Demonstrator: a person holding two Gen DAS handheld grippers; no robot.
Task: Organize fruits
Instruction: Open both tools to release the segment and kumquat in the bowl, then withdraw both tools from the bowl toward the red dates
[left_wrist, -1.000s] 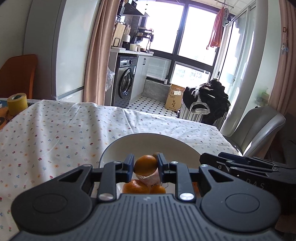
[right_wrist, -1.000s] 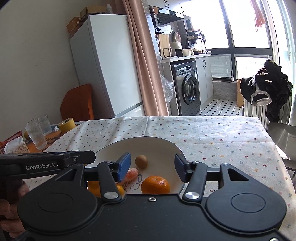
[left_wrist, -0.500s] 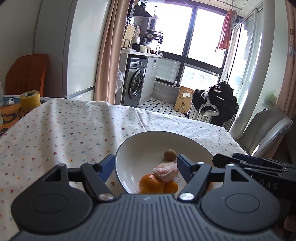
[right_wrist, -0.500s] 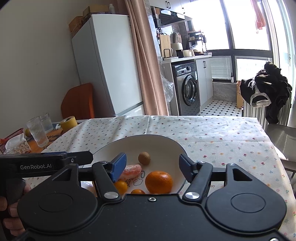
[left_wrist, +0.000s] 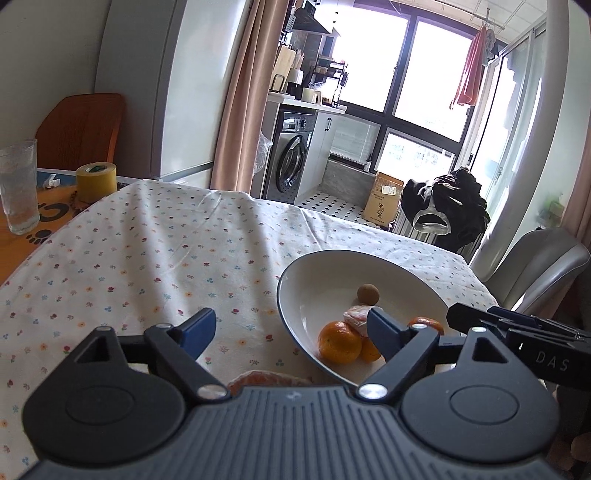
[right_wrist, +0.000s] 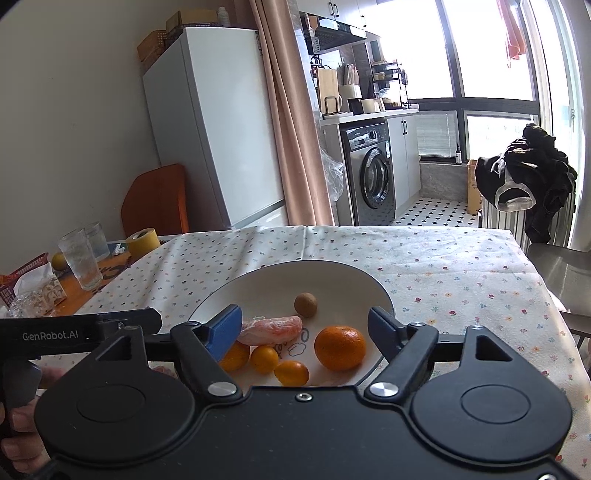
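A white bowl (right_wrist: 332, 264) on the flowered tablecloth holds a large mandarin (right_wrist: 340, 347), several smaller orange fruits (right_wrist: 264, 358), a plastic-wrapped pink piece (right_wrist: 269, 330) and a small brown fruit (right_wrist: 306, 304). My right gripper (right_wrist: 304, 332) hovers open over the bowl's near side, holding nothing. My left gripper (left_wrist: 290, 330) is open and empty, left of the bowl (left_wrist: 295, 266), with its right finger over the rim. A mandarin (left_wrist: 340, 341) lies in the bowl beside that finger. A wrapped orange piece (left_wrist: 258, 380) peeks out on the cloth under the left gripper.
On the bare wood at the table's left end stand two glasses (right_wrist: 79, 264), a yellow tape roll (right_wrist: 142, 240) and a red basket (right_wrist: 18, 280). A grey chair (left_wrist: 535, 258) stands at the right edge. A hand (right_wrist: 22, 424) holds the left gripper's handle.
The left gripper was shut on a mandarin above the bowl; it has opened, the mandarin now lies in the bowl, and the gripper has shifted left. The right gripper stayed open.
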